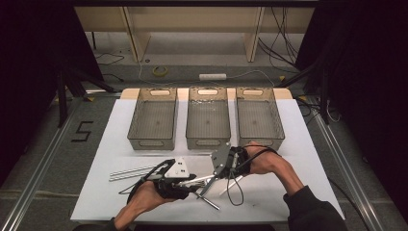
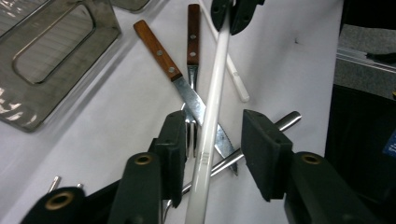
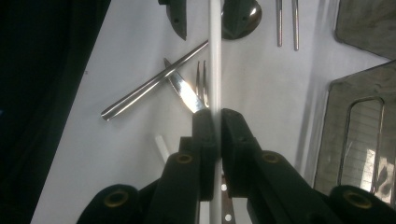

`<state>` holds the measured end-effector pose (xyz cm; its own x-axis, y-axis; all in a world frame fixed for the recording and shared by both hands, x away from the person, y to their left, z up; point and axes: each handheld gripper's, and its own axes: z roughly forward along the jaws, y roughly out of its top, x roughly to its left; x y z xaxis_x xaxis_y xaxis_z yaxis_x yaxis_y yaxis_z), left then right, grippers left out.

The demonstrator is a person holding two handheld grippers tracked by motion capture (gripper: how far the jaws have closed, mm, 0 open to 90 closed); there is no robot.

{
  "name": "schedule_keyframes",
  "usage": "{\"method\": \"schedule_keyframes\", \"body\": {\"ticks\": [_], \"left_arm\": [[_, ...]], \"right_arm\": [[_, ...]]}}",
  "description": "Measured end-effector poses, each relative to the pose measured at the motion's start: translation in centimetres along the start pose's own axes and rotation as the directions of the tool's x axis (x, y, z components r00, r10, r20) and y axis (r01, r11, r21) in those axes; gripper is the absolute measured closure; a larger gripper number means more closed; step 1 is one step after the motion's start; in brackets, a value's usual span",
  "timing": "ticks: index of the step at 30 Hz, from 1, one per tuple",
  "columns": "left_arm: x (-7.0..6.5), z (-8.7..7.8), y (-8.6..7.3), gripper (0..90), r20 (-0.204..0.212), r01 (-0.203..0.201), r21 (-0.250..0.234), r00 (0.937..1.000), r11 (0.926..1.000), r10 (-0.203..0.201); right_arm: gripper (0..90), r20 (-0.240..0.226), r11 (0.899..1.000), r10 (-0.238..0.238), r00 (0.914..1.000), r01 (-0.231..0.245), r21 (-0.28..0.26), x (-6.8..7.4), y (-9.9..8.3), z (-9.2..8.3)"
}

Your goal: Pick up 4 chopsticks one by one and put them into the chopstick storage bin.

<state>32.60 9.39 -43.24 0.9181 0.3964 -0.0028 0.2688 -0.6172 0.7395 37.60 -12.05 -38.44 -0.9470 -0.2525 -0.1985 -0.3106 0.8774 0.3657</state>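
I work in a lab: black curtains [image 1: 29, 72], loose cables [image 1: 284, 33] on the floor, and a taped 5 [image 1: 82, 131] beside my desk [image 1: 110, 192].

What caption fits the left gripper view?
Open left gripper straddles white straw above crossed knife and fork.

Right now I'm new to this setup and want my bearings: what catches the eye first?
A long white rod spans between both hands: the right claw is clamped on it, and the left claw straddles it, pads not yet touching. Beneath lie a wooden-handled knife and fork; three grey bins stand behind.
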Motion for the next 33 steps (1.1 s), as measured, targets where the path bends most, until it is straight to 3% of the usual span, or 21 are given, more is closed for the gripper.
{"method": "schedule_keyframes", "body": {"ticks": [7,8,12,16,17,18,19,26,29,32,33], "left_arm": [[-0.3,0.1,0.0,73.3,0.001,-0.041,0.019,0.9992,0.999,0.041],[-0.2,0.0,0.0,79.0,-0.001,-0.049,0.019,0.9988,0.9986,0.049],[-0.4,0.0,-0.1,81.6,0.016,-0.096,0.025,0.9952,0.995,0.096],[-0.5,-0.1,-0.1,82.6,0.019,-0.11,0.025,0.9938,0.9937,0.109],[-0.4,-0.2,-0.1,82.6,0.012,-0.113,0.024,0.9935,0.9933,0.113],[-0.4,-0.3,-0.2,82.6,0.006,-0.111,0.022,0.9938,0.9936,0.111],[-0.2,-0.5,-0.2,82.6,0.003,-0.111,0.026,0.9938,0.9934,0.111],[0.3,-0.8,-0.5,82.6,-0.026,-0.091,0.025,0.9955,0.9955,0.091],[0.4,-0.9,-0.5,82.7,-0.038,-0.081,0.024,0.9959,0.9965,0.082],[0.7,-1.3,-0.6,82.7,-0.061,-0.059,0.01,0.9964,0.9982,0.059],[0.9,-1.4,-0.6,82.7,-0.069,-0.048,0.006,0.9965,0.9988,0.048]], "right_arm": [[85.2,-0.019,1.0,-0.011,0.9998,0.011,0.01,0.1,0.2,0.2],[85.2,-0.025,1.0,-0.018,0.9995,0.018,0.007,0.2,0.2,0.2],[85.0,-0.036,1.0,-0.017,0.9992,0.017,-0.003,0.2,0.2,0.2],[83.2,-0.037,1.0,-0.008,0.9993,0.008,0.001,0.3,0.1,0.3],[81.0,-0.033,1.0,0.003,0.9995,-0.003,-0.011,0.2,0.0,0.2],[73.2,-0.026,0.999,0.024,0.9994,-0.024,-0.032,0.2,-0.2,0.0],[67.7,0.007,0.996,0.075,0.9972,-0.074,-0.059,0.2,-0.7,-0.7],[46.8,0.083,0.972,0.177,0.9807,-0.161,-0.171,1.1,-2.5,-3.5],[42.2,0.101,0.956,0.22,0.9701,-0.195,-0.218,1.8,-3.6,-4.3],[38.2,0.125,0.939,0.272,0.9541,-0.235,-0.252,2.6,-4.6,-4.5],[38.2,0.125,0.939,0.272,0.9541,-0.235,-0.252,2.6,-4.6,-4.5]]}}
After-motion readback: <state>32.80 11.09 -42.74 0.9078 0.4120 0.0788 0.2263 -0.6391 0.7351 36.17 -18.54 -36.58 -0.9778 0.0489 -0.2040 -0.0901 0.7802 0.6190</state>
